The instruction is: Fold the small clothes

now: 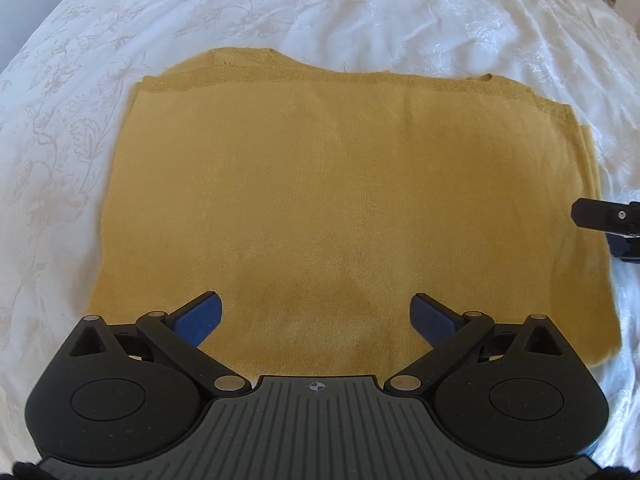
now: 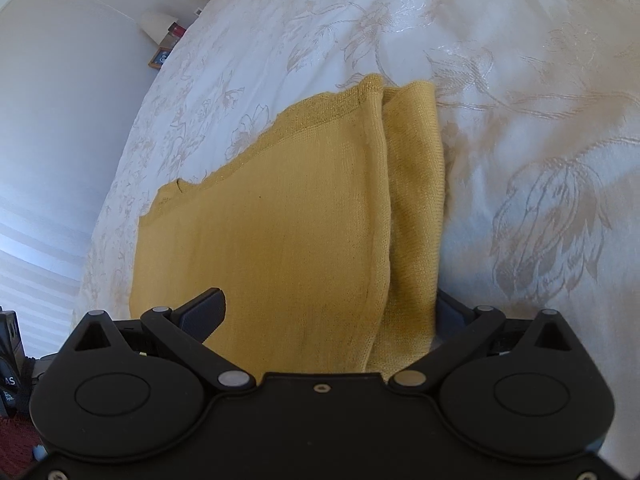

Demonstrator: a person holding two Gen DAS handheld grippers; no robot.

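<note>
A mustard-yellow knitted garment (image 1: 344, 200) lies folded into a flat rectangle on the white bedspread (image 1: 360, 12). My left gripper (image 1: 316, 316) is open above its near edge, with nothing between the blue pads. My right gripper (image 2: 328, 312) is open at the garment's side edge (image 2: 320, 220); the layered cloth lies between its jaws, the left finger over the cloth and the right finger partly hidden beside the folded layers. The right gripper also shows in the left wrist view (image 1: 608, 224) at the garment's right edge.
The white bedspread (image 2: 520, 120) with a pale floral pattern surrounds the garment on all sides. In the right wrist view a white wall and a small framed picture (image 2: 160, 58) with other small items lie beyond the bed's far left edge.
</note>
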